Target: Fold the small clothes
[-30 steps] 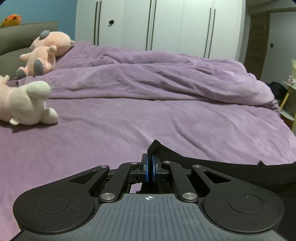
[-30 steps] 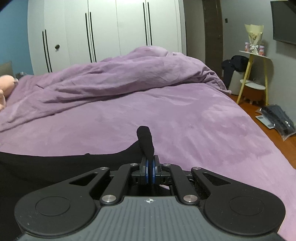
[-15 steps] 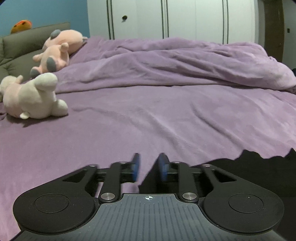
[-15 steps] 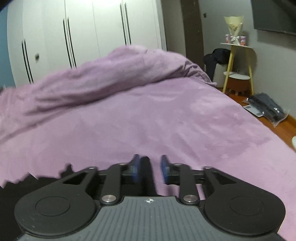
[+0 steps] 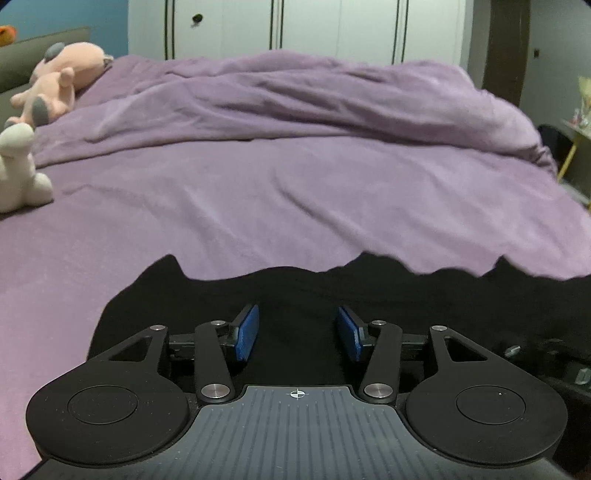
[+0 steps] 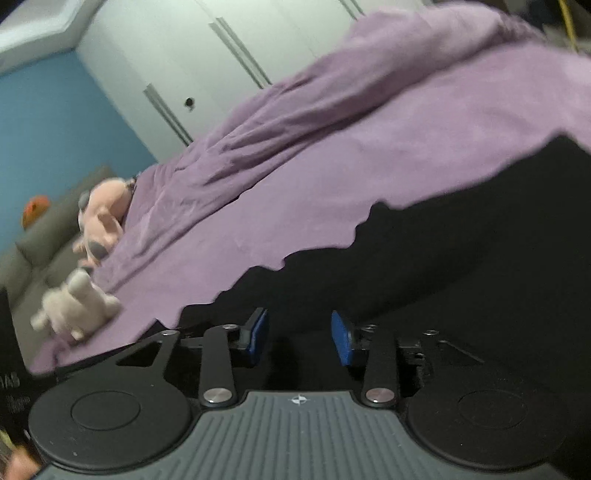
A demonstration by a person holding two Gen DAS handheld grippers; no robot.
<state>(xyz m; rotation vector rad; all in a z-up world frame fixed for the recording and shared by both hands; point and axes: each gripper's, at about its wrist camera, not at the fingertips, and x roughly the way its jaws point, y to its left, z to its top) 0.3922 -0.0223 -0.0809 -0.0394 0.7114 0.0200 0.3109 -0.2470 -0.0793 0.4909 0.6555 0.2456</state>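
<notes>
A black garment (image 5: 369, 295) lies spread on the purple bed (image 5: 258, 206), its wavy far edge across the lower half of the left wrist view. My left gripper (image 5: 297, 325) is open and empty above it. In the right wrist view, which is tilted and blurred, the same black garment (image 6: 461, 240) fills the right and middle. My right gripper (image 6: 299, 332) is open and empty over the cloth.
A bunched purple duvet (image 5: 314, 103) lies at the back of the bed. A pink plush toy (image 5: 55, 85) and a white plush toy (image 5: 18, 170) sit at the left. White wardrobes (image 5: 314, 26) stand behind. A small yellow-legged side table (image 5: 576, 140) is at the far right.
Both grippers have let go of the black garment and opened wide. The garment now lies flat on the bed. The right gripper has swung and tilted to the left.
</notes>
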